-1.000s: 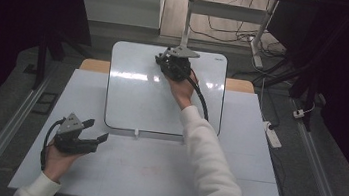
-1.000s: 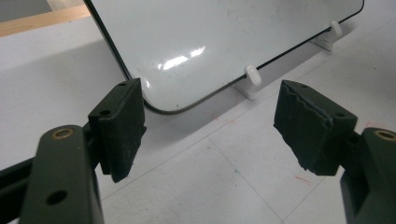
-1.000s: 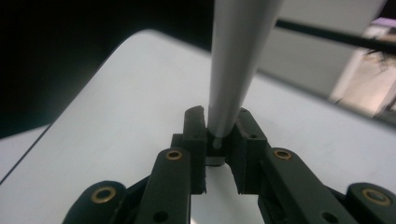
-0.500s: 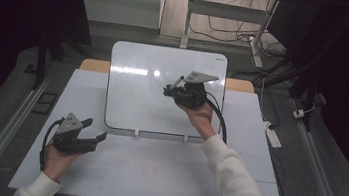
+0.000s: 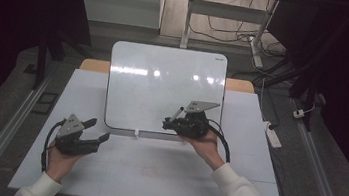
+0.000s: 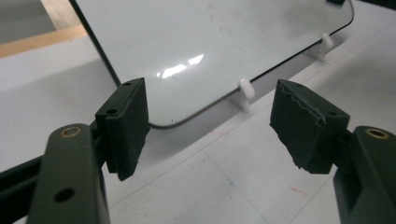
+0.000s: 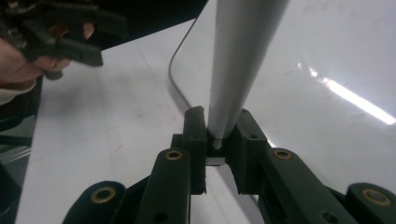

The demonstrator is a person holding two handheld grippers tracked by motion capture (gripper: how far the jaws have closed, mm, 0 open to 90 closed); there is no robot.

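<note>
A blank whiteboard (image 5: pixel 164 86) lies on the white table (image 5: pixel 153 171), with small white feet (image 6: pixel 245 93) along its near edge. My right gripper (image 5: pixel 172 124) hovers over the board's near right part, shut on a grey marker (image 5: pixel 177 113) that sticks up and away from the jaws. In the right gripper view the marker (image 7: pixel 238 65) rises straight out of my right gripper (image 7: pixel 219 137) across the whiteboard (image 7: pixel 327 70). My left gripper (image 5: pixel 97 131) rests open at the front left, just off the board's corner. In its own view the left gripper (image 6: pixel 210 121) frames the whiteboard's (image 6: pixel 210 42) rounded corner, with nothing between the pads.
A white power strip (image 5: pixel 271 135) lies at the table's right edge. Metal rails (image 5: pixel 7 128) run along both sides. Cables and a stand's legs (image 5: pixel 221 28) sit on the floor behind the table. The person's left hand and the left gripper (image 7: pixel 60 32) appear far off in the right gripper view.
My right gripper has travelled with the marker from the board's far edge down to its near right part. The left gripper has stayed put.
</note>
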